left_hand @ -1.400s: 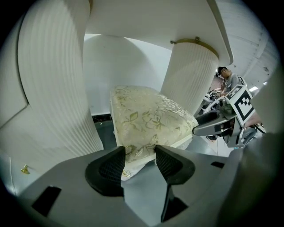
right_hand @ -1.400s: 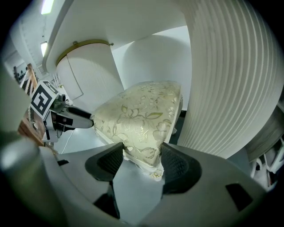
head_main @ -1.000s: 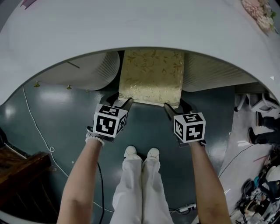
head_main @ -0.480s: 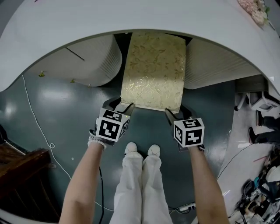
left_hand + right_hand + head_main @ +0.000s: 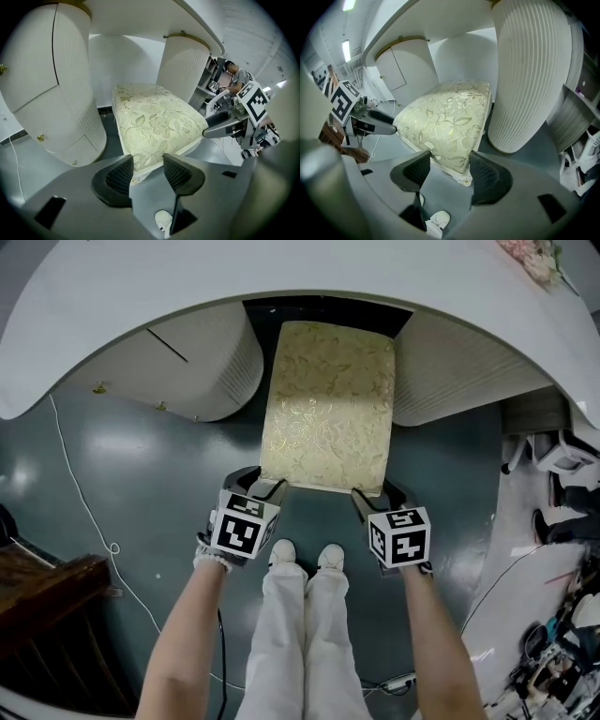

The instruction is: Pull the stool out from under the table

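Note:
The stool (image 5: 328, 409) has a cream-gold floral cushion and stands on the dark floor, with its far end at the edge of the white table (image 5: 281, 277). My left gripper (image 5: 255, 480) is shut on its near left corner, and my right gripper (image 5: 375, 491) is shut on its near right corner. In the left gripper view the cushion (image 5: 154, 122) corner sits between the pads of the left gripper (image 5: 147, 164). In the right gripper view the stool (image 5: 445, 119) corner and its white carved foot sit between the pads of the right gripper (image 5: 449, 166).
White ribbed table pedestals flank the stool at left (image 5: 187, 362) and right (image 5: 459, 371). The person's white shoes (image 5: 305, 559) stand just behind the stool. A white cable (image 5: 80, 512) trails on the floor at left, by dark wooden furniture (image 5: 47, 615). Clutter (image 5: 562, 643) lies at right.
The stool has slid out from beneath the table toward the person's feet, so more of its cushion shows. Both grippers came back with it, still on its near corners.

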Motion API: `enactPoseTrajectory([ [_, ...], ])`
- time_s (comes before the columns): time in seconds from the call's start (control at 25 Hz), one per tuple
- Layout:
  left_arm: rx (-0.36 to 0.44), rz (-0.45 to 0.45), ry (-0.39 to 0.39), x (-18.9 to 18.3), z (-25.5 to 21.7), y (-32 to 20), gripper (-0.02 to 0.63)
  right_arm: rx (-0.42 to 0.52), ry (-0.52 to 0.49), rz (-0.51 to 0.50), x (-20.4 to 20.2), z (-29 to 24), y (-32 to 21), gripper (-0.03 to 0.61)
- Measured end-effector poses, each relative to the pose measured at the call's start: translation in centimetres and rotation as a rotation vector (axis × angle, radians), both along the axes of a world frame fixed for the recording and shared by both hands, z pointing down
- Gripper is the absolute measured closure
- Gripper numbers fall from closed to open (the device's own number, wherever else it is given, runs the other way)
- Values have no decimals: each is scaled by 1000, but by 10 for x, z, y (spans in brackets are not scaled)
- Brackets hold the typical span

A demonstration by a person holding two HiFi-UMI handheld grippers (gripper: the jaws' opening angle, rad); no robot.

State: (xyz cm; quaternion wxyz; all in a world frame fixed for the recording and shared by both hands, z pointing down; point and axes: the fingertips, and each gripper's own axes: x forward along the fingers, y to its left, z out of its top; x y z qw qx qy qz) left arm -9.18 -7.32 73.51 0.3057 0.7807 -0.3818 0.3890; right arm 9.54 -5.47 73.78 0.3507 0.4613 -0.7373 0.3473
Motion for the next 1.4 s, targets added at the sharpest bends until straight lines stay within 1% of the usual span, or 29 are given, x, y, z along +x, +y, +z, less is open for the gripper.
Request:
enactPoseTrajectory([
  [0.44, -64, 11, -27, 1, 0, 57, 397, -53, 12, -12, 1, 0, 56, 301],
  [1.0, -125, 50, -74, 8, 0, 107, 407, -101, 37, -34, 11, -1, 99, 302],
  [1.16, -127, 72, -81, 10, 0, 119, 411, -111, 42, -40, 12, -1, 114, 304],
  [1.28, -146, 62, -91, 10, 0, 130, 414, -110, 47, -41, 13, -1, 122, 304],
  [1.4, -146, 57, -93, 12, 0, 136, 416, -114, 49, -47, 13, -1, 127, 304],
])
